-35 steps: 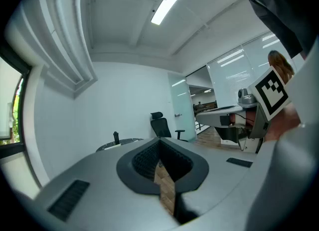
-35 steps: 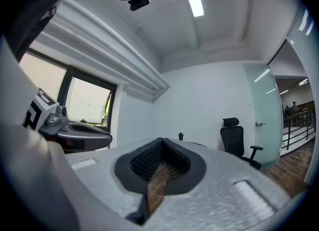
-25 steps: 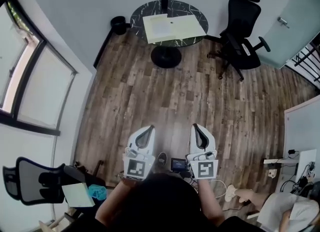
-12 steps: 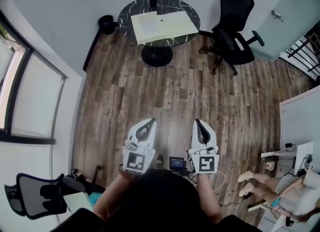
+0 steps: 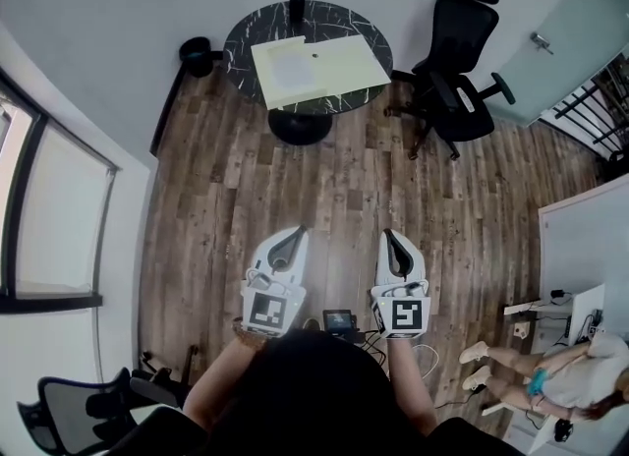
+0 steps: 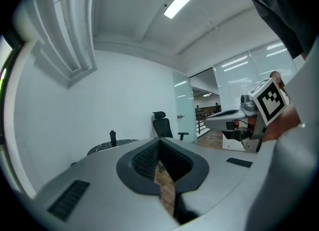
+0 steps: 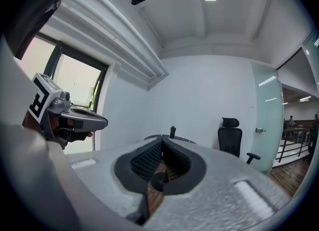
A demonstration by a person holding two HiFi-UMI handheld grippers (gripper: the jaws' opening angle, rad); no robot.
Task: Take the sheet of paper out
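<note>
Round black marble tabletop (image 5: pixel 246 46) well off holds white sheet of paper (image 5: pixel 291 71) untouched on pale yellow folder (image 5: pixel 349 59); left gripper (image 5: pixel 292 235), right gripper (image 5: pixel 389 235) fingers closed, empty.

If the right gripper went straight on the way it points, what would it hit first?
Nothing nearby: the right gripper faces open space, then likely the round black marble table far ahead.

Black white-veined marble table (image 5: pixel 246 36), pale yellow paper (image 5: pixel 344 59), black chair (image 5: pixel 457 51), brown wood-grain floor (image 5: pixel 334 179).
</note>
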